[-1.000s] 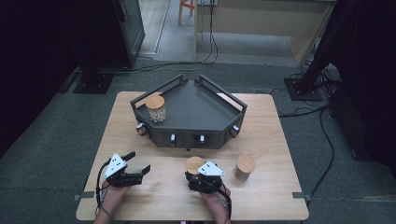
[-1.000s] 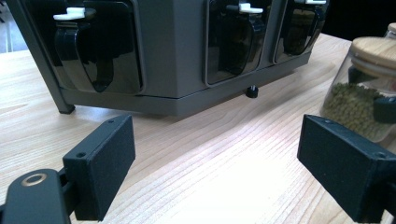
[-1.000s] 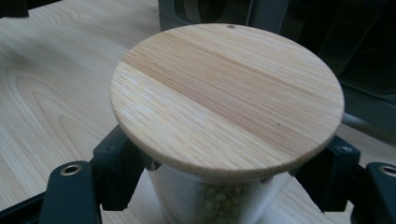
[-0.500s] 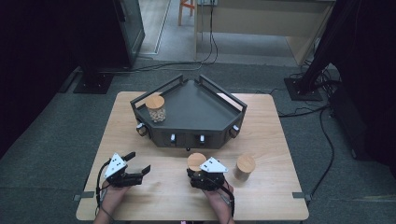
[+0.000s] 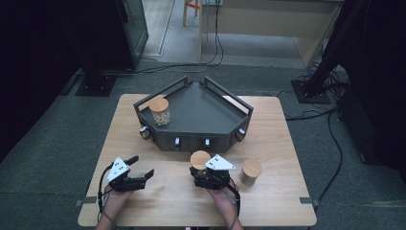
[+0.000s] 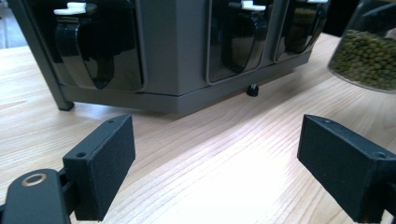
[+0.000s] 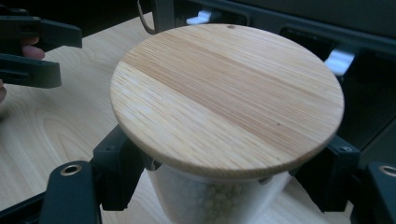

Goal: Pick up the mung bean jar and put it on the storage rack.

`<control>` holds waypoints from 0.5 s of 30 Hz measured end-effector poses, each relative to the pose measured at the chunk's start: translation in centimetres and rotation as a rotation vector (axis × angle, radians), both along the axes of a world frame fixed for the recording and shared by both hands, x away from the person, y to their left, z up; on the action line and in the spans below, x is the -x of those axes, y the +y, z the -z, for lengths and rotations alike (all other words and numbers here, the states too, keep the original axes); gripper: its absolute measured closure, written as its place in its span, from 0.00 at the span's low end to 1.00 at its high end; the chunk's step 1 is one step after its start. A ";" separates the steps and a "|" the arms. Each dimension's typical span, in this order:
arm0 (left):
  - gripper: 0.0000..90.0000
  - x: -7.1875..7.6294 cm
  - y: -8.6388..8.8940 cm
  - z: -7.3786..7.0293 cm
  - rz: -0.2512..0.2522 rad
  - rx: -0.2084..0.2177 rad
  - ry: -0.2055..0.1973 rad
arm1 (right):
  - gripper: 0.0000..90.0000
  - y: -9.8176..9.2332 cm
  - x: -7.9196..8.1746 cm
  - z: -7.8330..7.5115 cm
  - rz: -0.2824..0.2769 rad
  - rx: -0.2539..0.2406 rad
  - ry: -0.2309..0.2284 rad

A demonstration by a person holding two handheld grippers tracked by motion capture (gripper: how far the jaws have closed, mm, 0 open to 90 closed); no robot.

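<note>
- Right gripper (image 5: pixel 201 173): jaws clamped beneath the round wooden lid of a clear glass jar of pale beans (image 7: pixel 227 100), near the dark angular tray (image 5: pixel 201 110).
- Left gripper (image 5: pixel 142 168): jaws wide, empty.
- Risk: the smooth glass may slip; the lid may catch the tray front.

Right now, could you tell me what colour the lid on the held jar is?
Light, straw-coloured wood with a darker grain band: the lid shows best in the right gripper view.

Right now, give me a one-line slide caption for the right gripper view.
Right gripper clamped just under the wooden lid of a glass jar of pale grains, facing the dark tray.
</note>
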State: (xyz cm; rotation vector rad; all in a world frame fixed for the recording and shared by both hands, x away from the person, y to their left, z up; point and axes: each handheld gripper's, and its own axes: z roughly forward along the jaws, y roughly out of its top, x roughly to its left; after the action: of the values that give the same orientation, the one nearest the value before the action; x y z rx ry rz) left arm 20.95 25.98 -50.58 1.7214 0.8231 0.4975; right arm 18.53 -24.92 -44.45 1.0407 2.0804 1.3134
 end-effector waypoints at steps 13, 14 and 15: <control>0.12 0.0 0.0 -0.1 -0.004 -0.017 -0.001 | 0.28 0.2 -0.3 -1.6 -0.008 0.020 -0.030; 0.12 0.0 -0.1 -0.1 -0.005 -0.020 -0.001 | 0.28 0.3 -0.4 -1.7 -0.009 0.022 -0.033; 0.12 0.0 0.0 -0.1 -0.002 -0.018 -0.001 | 0.28 0.3 -0.4 -1.8 -0.009 0.023 -0.034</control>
State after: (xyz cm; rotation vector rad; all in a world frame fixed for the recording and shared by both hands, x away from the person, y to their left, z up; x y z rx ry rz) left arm 20.94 25.93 -50.49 1.7372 0.8226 0.5085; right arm 18.93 -24.63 -42.65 0.9939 2.0722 1.2990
